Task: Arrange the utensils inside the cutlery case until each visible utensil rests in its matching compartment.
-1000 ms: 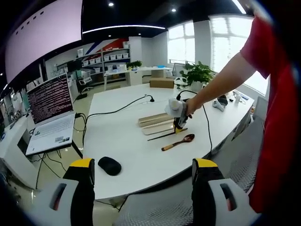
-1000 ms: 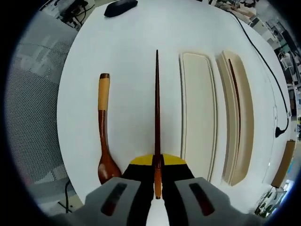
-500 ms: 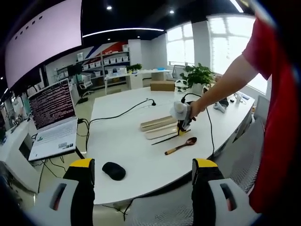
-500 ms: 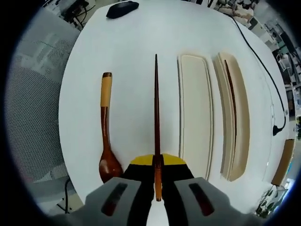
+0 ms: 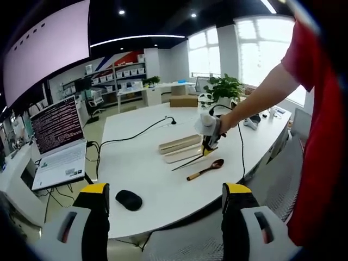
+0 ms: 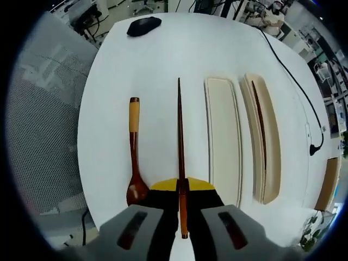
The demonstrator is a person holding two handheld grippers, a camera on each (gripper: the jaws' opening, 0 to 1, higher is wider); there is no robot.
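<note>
My right gripper (image 6: 182, 187) is shut on one dark wooden chopstick (image 6: 179, 136), which points away along the jaws over the white table (image 6: 163, 54). A wooden spoon (image 6: 133, 157) with a pale handle lies left of it, bowl toward me. To the right lie the two long beige halves of the cutlery case (image 6: 223, 141); the farther half (image 6: 269, 147) holds another dark chopstick (image 6: 260, 125). In the left gripper view, the right gripper (image 5: 209, 142) is held by a person's hand beside the case (image 5: 179, 147) and spoon (image 5: 205, 169). My left gripper (image 5: 166, 187) hangs open, off the table's near edge.
A black mouse (image 6: 144, 25) (image 5: 129, 200) sits near the table edge. A black cable (image 6: 293, 81) runs across the table past the case. An open laptop (image 5: 57, 141) stands on a side desk, a cardboard box (image 5: 184, 101) and a plant (image 5: 225, 87) at the far end.
The right gripper has risen with the chopstick, so the spoon and case look smaller and lower. The left gripper view has shifted slightly; its jaws stay open.
</note>
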